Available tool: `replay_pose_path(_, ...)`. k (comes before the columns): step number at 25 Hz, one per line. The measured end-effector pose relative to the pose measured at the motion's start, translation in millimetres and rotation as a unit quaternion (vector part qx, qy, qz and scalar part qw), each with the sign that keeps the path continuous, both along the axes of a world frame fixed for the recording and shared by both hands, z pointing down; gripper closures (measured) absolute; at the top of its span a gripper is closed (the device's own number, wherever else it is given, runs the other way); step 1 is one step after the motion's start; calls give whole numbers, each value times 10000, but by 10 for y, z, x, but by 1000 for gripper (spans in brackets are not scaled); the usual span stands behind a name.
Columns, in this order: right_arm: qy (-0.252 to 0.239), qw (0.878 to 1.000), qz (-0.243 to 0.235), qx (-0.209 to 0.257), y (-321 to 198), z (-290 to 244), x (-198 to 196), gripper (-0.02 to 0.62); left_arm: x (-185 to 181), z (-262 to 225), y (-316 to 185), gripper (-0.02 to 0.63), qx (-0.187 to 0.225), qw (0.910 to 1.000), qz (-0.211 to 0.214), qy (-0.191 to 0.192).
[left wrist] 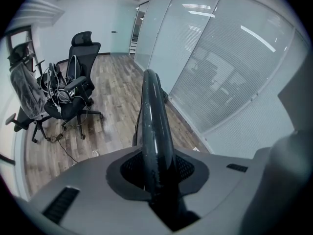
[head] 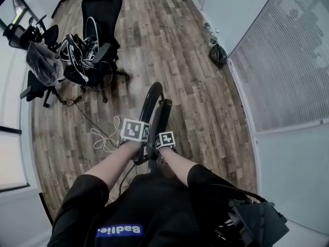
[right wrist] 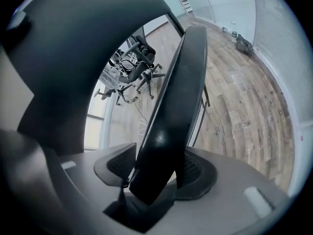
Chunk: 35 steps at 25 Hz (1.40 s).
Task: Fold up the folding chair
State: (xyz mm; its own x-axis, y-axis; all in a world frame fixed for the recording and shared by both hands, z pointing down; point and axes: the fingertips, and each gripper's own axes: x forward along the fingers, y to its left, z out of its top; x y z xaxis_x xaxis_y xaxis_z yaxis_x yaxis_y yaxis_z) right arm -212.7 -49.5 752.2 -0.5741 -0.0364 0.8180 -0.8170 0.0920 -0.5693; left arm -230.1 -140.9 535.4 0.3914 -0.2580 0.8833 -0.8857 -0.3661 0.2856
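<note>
Black folding chair (head: 156, 109), right of the office chairs (head: 87, 40), looks rigid and weighty; left gripper (left wrist: 157, 180) clamps its glossy, probably slippery rim (left wrist: 154, 126), right gripper (right wrist: 155, 177) its broader panel (right wrist: 181, 92).

Black short-sleeved shirt (head: 154, 205), blue patch (head: 119, 230), grey left hand-held gripper (left wrist: 157, 169) and right hand-held gripper (right wrist: 156, 171), black-and-white marker cubes (head: 135, 129)

The room is bright with soft, even daylight from the windows (head: 10, 153) at the left and through the frosted glass wall (left wrist: 220, 82). White light stripes (left wrist: 254, 35) reflect in that glass. Small highlights shine on the glossy black folding chair (left wrist: 154, 131). Shadows on the wooden floor (head: 169, 45) are weak. Both gripper views bend strongly toward dark corners, and whatever is nearest the lens is blurred.
</note>
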Motion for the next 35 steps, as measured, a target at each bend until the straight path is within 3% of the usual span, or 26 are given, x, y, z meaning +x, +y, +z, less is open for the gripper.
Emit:
replay_pose_path(5,208,9996,-180,-90,-30,-21,-230,376,-146,-30,-63,532,65,10000,-1,9)
replay_pose_path(10,77,9992,-388,105,-210,-73,-547,374,-230,-8,-132,532,108,9998,17,-158)
replay_pose_path(18,-245,9964,-798,121,-152,-98,-606,367,-305,9,-153,532,87,9999,40,-143)
replay_pose_path(25,-556,9947,-669,551,-193,-398,-302,370,-316,-4,-141,526,38,10000,36,-40)
replay_pose_path(30,-728,9889,-657,1116,-155,-814,29,382,-341,-26,-139,526,39,10000,30,-27)
replay_pose_path(35,-853,9781,-468,1839,-39,-1287,438,459,-325,-39,-122,526,30,10000,0,-1)
